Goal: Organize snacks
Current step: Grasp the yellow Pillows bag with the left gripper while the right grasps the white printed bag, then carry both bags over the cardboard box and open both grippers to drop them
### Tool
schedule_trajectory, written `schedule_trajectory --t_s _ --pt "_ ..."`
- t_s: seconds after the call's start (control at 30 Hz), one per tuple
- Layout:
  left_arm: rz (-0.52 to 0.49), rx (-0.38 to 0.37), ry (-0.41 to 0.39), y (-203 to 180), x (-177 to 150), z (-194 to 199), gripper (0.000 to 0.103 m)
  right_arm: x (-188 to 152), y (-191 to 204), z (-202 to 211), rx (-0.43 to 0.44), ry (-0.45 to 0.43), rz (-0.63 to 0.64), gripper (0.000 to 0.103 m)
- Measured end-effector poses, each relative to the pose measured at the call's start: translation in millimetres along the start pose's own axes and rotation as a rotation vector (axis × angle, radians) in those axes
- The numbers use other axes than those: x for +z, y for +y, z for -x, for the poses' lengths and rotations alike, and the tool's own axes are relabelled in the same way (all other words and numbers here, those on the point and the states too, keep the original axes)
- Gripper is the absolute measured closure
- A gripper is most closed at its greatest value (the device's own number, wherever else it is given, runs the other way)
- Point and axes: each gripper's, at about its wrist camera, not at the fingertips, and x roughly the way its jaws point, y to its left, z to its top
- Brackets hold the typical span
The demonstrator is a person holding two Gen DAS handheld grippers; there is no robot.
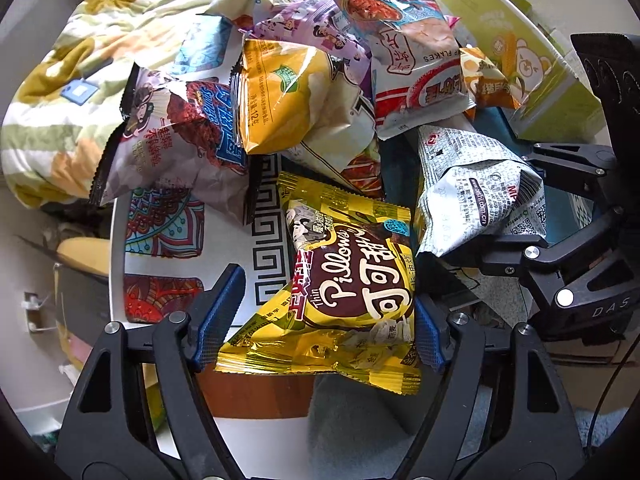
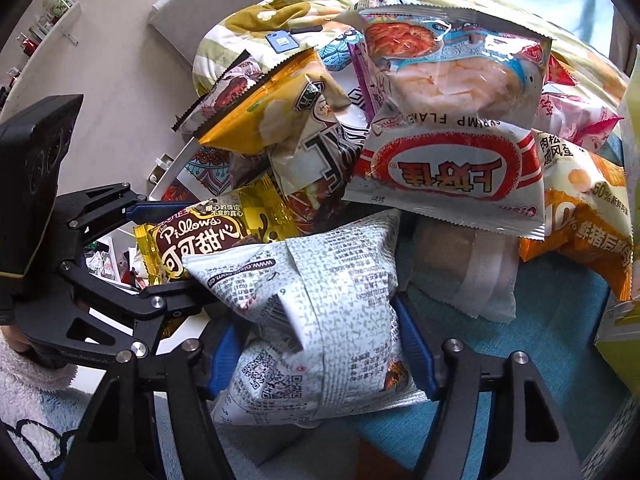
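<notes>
A heap of snack packets lies in front of both grippers. My left gripper [image 1: 324,328] is shut on a yellow and brown "Pillows" packet [image 1: 352,272], its blue pads pressing both sides. In the right wrist view that packet [image 2: 200,236] shows at the left between the left gripper's fingers [image 2: 172,248]. My right gripper [image 2: 320,356] is shut on a white packet covered in small print [image 2: 320,304], blue pads against its two sides. The left wrist view shows the same white packet [image 1: 480,200] held at the right by the right gripper [image 1: 492,208].
Behind lie a red and white shrimp flakes bag [image 2: 448,168], a yellow chip bag [image 1: 280,96], an orange bag [image 2: 580,232] and several more. A white patterned box wall [image 1: 160,240] stands left, a green bear-print box [image 1: 520,60] right, a flowered blanket [image 1: 80,80] beyond, blue cloth [image 2: 540,340] underneath.
</notes>
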Motion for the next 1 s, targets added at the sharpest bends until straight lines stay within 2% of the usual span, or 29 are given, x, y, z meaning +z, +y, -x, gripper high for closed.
schedule_trajectory --t_s 0.23,0.47,0.67,0.83,1.0 --pt "0.008 0.012 -0.044 -13.6 -5.9 29.4 0.029 -7.8 1.0 22.8 -0.013 -0.049 -0.02 0.038" --pt "0.016 0.006 -0.143 -43.1 4.8 72.7 0.029 -17.9 4.4 61.5 -0.049 -0.12 -0.073 0.038" --pt "-0.014 -0.003 -0.237 -82.0 32.5 103.6 0.029 -32.0 -14.2 116.9 -0.133 -0.206 -0.098 0.038" --pt "-0.065 -0.022 -0.313 -120.2 68.0 125.2 0.029 -46.1 -36.4 171.1 -0.208 -0.286 -0.118 0.038" --pt "-0.125 -0.043 -0.351 -158.3 112.8 132.9 0.029 -54.3 -65.1 218.5 -0.291 -0.361 -0.181 0.038"
